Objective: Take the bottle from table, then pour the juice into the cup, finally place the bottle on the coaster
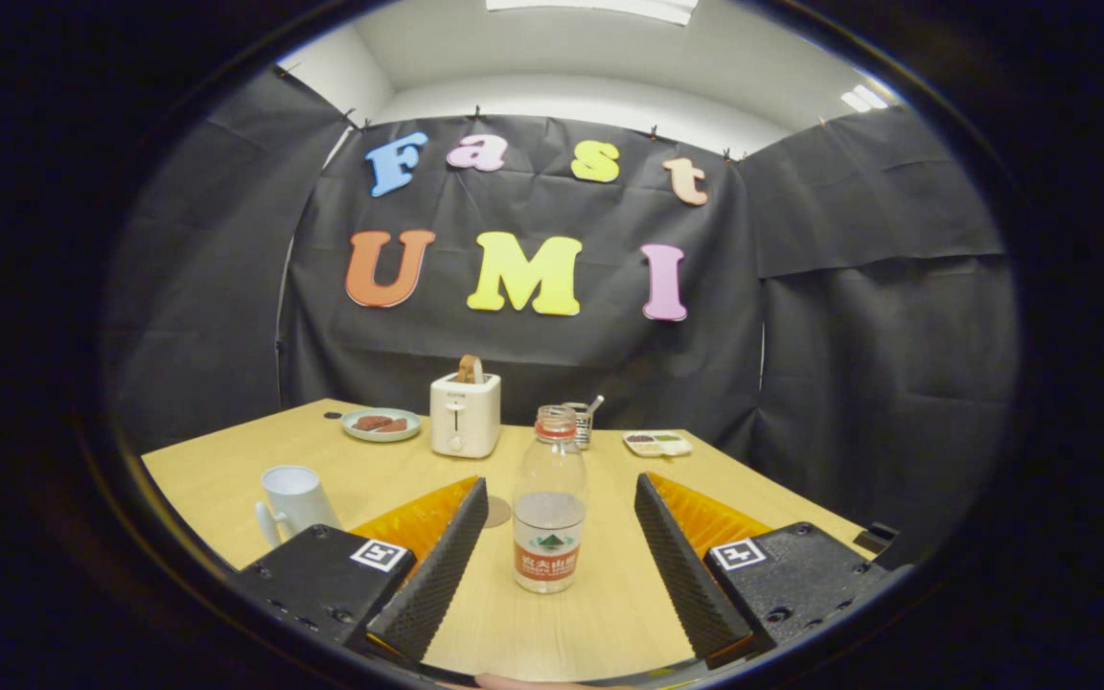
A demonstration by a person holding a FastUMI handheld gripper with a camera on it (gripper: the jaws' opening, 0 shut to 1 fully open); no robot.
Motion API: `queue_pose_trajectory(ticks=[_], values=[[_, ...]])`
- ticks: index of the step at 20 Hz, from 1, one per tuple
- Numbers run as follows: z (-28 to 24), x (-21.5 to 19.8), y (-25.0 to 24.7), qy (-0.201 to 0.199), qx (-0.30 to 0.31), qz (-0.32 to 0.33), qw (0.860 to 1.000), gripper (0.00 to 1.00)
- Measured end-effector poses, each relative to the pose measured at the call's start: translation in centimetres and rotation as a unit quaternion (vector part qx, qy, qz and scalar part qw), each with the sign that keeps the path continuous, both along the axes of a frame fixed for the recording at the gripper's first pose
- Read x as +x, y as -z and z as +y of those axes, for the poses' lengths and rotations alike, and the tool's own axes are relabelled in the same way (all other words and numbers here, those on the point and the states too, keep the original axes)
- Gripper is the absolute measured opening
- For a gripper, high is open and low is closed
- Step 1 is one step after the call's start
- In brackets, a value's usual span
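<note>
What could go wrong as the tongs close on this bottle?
The open tongs stand on either side of the bottle without touching it. It is tall, narrow, uncapped and partly filled, so a lopsided squeeze could tip it and spill. The coaster lies partly hidden behind one finger, so setting the bottle down there may need care. The cup stands close beside that finger, and a swing toward it could knock it.

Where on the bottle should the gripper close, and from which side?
Probably on the bottle's straight body, around the label, coming level from the front. It stands upright, uncapped, between the open gripper's fingers with gaps either side; the neck is narrower and higher, so a worse hold.
</note>
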State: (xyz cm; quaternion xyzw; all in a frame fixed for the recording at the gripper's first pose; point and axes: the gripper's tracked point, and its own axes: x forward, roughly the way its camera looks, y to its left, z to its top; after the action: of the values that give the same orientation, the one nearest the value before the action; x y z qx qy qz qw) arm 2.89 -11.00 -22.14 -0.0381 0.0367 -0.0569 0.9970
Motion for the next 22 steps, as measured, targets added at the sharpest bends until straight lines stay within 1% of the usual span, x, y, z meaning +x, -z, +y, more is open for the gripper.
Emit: queue_pose_trajectory(ticks=[8,12,16,19,22], values=[[0.3,2.6,2.0,-0.007,-0.001,0.006,1.0,0.99],[-0.5,3.8,3.1,0.001,0.006,0.013,1.0,0.99],[-1.1,5.3,4.2,0.001,0.015,0.015,1.0,0.99],[-0.3,6.4,5.2,-0.017,0.03,0.014,0.999,0.99],[-0.3,7.5,6.1,-0.025,0.039,0.015,0.999,0.99]])
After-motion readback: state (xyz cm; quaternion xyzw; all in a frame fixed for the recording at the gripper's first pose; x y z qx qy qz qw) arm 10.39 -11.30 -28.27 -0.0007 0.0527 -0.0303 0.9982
